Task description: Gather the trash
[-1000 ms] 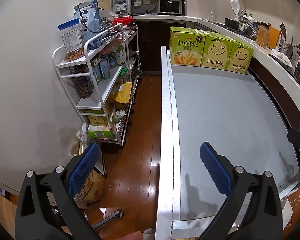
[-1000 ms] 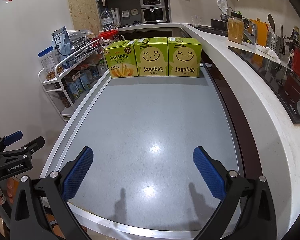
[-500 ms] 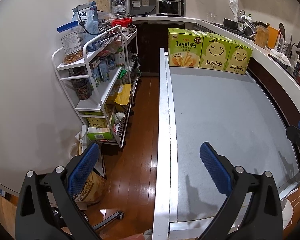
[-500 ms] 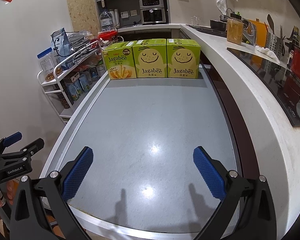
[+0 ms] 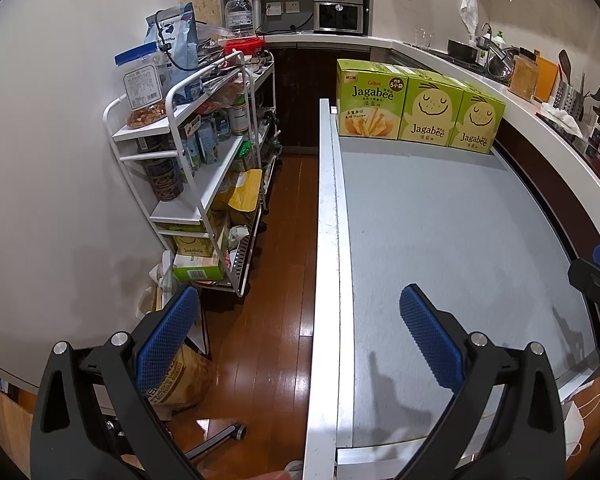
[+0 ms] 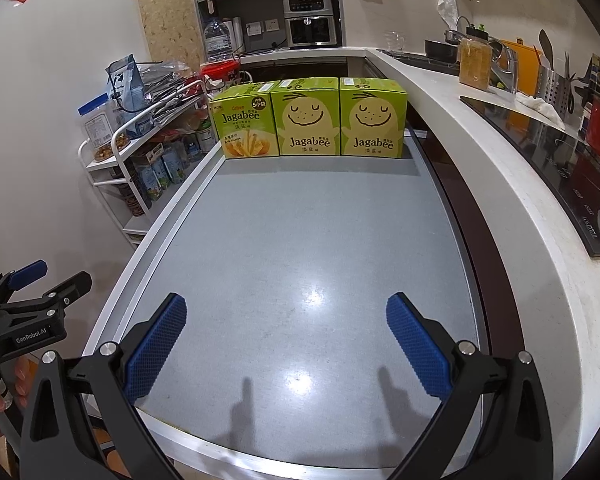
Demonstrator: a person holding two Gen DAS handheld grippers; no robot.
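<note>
Near: left tongs [image 5: 298,334] spread wide and empty, straddling the pale metal edge rail [image 5: 327,264] of the grey speckled desk [image 5: 452,232] — one blue pad over the brown wood floor [image 5: 276,300], the other over the desk top. Right tongs [image 6: 286,332] likewise released, nothing between the pads, hovering over the near end of the desk.

Middle: desk surface bare of anything that reads as trash. A white crumpled face mask [image 5: 576,420] shows off the near right corner of the desk in the left view; whether it is the target I cannot tell.

Far: three green Jagabee snack cartons [image 6: 308,118] in a row at the far end, touching side to side, upright, printed faces toward the cameras. The row's long axis runs across the desk; each carton's own is roughly vertical. If these are the trash, they sit well apart from both tongs.

Risks, as judged: picking a full carton as trash. Carton may be too wide for the pads — a corner pinch would tip it into its neighbours. Left tongs could catch the rail when swinging inward.
</note>
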